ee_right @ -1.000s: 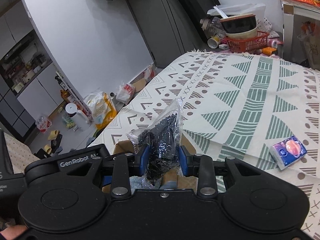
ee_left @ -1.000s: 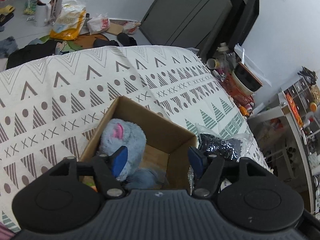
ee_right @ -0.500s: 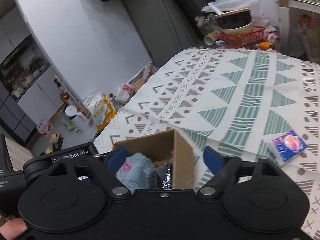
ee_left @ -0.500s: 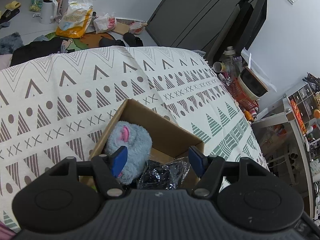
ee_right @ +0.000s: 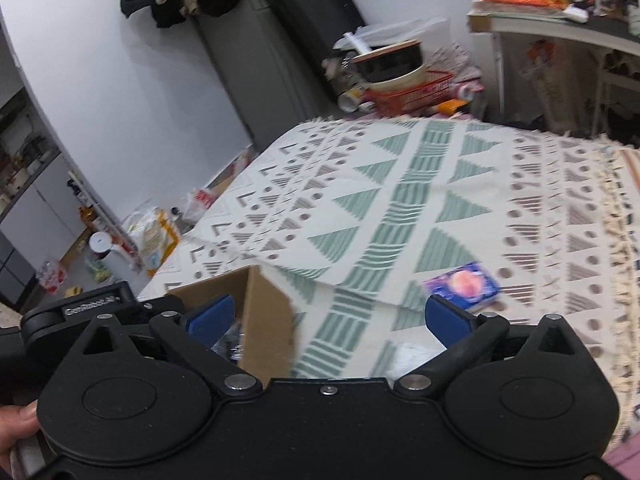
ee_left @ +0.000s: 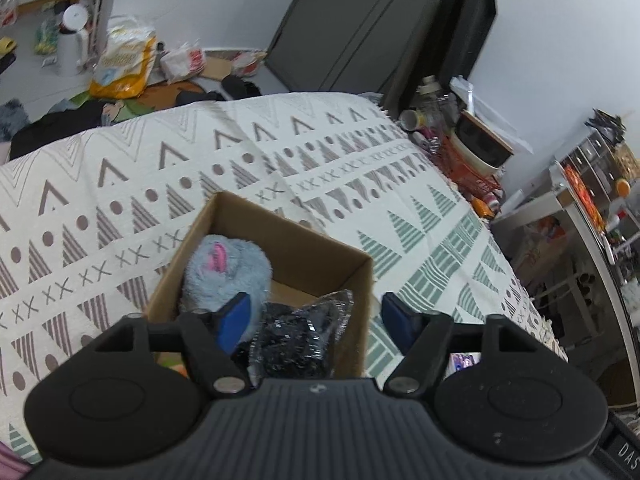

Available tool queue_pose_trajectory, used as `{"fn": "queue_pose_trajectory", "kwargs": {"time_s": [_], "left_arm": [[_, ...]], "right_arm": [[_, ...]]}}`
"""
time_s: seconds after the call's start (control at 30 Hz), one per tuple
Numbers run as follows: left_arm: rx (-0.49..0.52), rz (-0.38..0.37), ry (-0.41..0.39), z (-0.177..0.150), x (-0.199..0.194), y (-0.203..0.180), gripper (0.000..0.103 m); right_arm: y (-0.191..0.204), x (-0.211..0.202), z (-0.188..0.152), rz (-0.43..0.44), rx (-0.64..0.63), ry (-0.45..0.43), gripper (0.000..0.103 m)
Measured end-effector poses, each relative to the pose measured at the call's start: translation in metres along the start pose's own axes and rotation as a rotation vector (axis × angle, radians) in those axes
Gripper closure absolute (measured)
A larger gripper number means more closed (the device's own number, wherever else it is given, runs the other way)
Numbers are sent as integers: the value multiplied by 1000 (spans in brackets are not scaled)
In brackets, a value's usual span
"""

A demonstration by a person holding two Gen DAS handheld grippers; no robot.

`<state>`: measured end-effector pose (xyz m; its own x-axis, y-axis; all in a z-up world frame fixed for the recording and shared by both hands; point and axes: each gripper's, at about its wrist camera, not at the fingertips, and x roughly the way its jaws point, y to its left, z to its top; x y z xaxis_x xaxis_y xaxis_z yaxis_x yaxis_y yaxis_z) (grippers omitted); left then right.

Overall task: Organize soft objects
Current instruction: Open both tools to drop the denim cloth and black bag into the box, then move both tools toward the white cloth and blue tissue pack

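Left tongs: our left tongs [ee_left: 314, 322] were spread and empty, hovering low over the near end of the cardboard box [ee_left: 296, 240].
Right tongs: our right tongs [ee_right: 326, 318] were also spread wide and held nothing; they sat beside the box's right wall, pointing out over the patterned cloth [ee_right: 400, 200].
Box contents: the blue plush toy [ee_left: 226, 266] lay at the left of the box, and the clear bag of dark fabric [ee_left: 296, 336] lay beside it at the near right, one corner sticking up near the rim.
Still loose: a small tissue pack [ee_right: 462, 286] lay on the cloth just beyond the right fingertip, apart from the box.
Step in hand: we judged the tissue pack to be the next pick for the right tongs.
How to do it well: we would centre the pack between the fingers, come down flat onto the cloth, and squeeze gently across its narrow side so the wrapper does not slip or snag the cloth.
Pose: both tools tilted forward and down; a thumb [ee_right: 18, 420] showed at the right tool's left edge.
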<state>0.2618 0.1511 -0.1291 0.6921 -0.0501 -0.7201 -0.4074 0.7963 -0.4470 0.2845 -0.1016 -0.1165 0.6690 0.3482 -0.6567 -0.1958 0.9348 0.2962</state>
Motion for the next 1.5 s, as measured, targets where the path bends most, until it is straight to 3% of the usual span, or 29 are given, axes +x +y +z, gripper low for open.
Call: {"fn": "queue_pose_trajectory", "kwargs": {"time_s": [0.23, 0.57, 0.83, 1.0, 1.1, 1.2, 1.33, 1.5], "left_arm": [[100, -27, -12, -14, 0, -26, 23], [161, -44, -18, -30, 9, -45, 23], [203, -49, 1, -42, 20, -47, 23], [238, -70, -7, -47, 22, -62, 23], [276, -66, 2, -53, 27, -73, 24], [305, -46, 26, -61, 38, -80, 24], [354, -8, -4, -67, 41, -90, 27], [364, -47, 4, -72, 44, -103, 27]], "right_arm": [[-21, -14, 4, -27, -27, -20, 0], [-48, -9, 1, -34, -44, -1, 0], [-95, 22, -14, -54, 153, 47, 0], [-107, 29, -12, -94, 178, 19, 0], [-120, 41, -14, -112, 227, 51, 0], [-132, 52, -17, -99, 264, 103, 1], [-144, 59, -22, -54, 333, 136, 2], [-154, 68, -24, -13, 373, 154, 11]]}}
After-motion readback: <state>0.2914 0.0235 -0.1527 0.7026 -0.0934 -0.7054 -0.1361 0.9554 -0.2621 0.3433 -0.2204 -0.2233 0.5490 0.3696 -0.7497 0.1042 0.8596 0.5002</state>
